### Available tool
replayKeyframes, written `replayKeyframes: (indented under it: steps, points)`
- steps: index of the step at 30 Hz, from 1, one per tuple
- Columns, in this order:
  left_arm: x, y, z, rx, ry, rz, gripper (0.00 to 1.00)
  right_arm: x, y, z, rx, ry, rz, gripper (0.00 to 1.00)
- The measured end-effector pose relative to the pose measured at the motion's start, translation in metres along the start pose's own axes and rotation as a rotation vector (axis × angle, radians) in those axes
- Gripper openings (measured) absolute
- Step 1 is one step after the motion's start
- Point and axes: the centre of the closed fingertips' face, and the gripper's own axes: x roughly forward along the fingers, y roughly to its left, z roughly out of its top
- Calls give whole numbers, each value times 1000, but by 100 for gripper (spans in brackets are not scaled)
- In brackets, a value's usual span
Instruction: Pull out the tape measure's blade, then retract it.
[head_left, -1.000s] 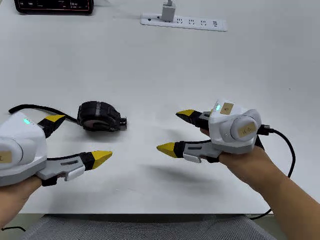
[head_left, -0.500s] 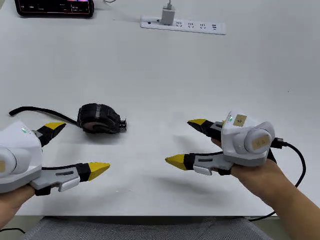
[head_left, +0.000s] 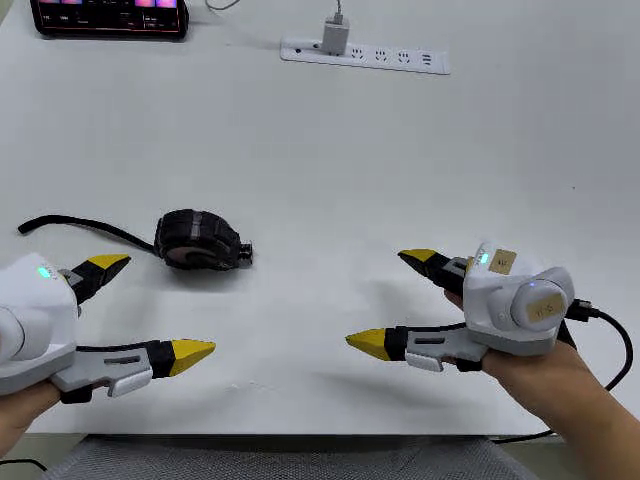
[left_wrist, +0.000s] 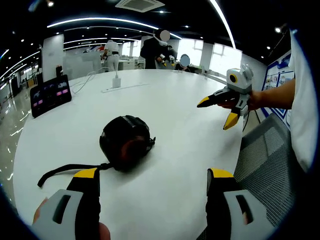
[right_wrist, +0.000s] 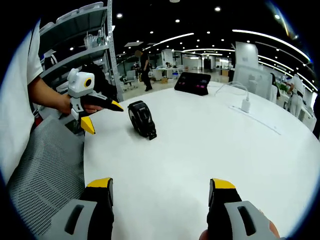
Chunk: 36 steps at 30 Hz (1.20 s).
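Observation:
A black tape measure lies on the white table at the left, its blade in and a black wrist strap trailing to the left. It also lies ahead of the jaws in the left gripper view, tape measure, and farther off in the right gripper view, tape measure. My left gripper is open near the front left edge, just short of the tape measure. My right gripper is open at the front right, well apart from it. Both hold nothing.
A white power strip with a plugged-in charger lies at the back of the table. A dark tablet with a lit screen sits at the back left. A cable runs from the right gripper past the table's front edge.
Both grippers have drawn back toward the table's front edge, the right one also moving rightward. The tape measure has stayed in place.

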Motion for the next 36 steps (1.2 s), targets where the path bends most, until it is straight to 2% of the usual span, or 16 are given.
replayKeyframes:
  steps: [11, 31, 33, 34, 36]
  points:
    - [-2, -2, -4, 16, 0, -14, 86, -6, 1, -16, 17, 21, -13, 79]
    - [-3, 1, -4, 18, 1, -7, 86, -9, 0, -15, 22, 23, -13, 79]
    - [-2, 1, -3, 33, 0, 1, 86, -9, 0, -14, 24, 21, -13, 79]
    - [-2, 3, -4, 64, 11, 12, 85, -9, 0, -14, 26, 20, -13, 79]
    - [-2, 0, -1, 39, -1, -1, 86, -9, 0, -14, 26, 19, -14, 79]
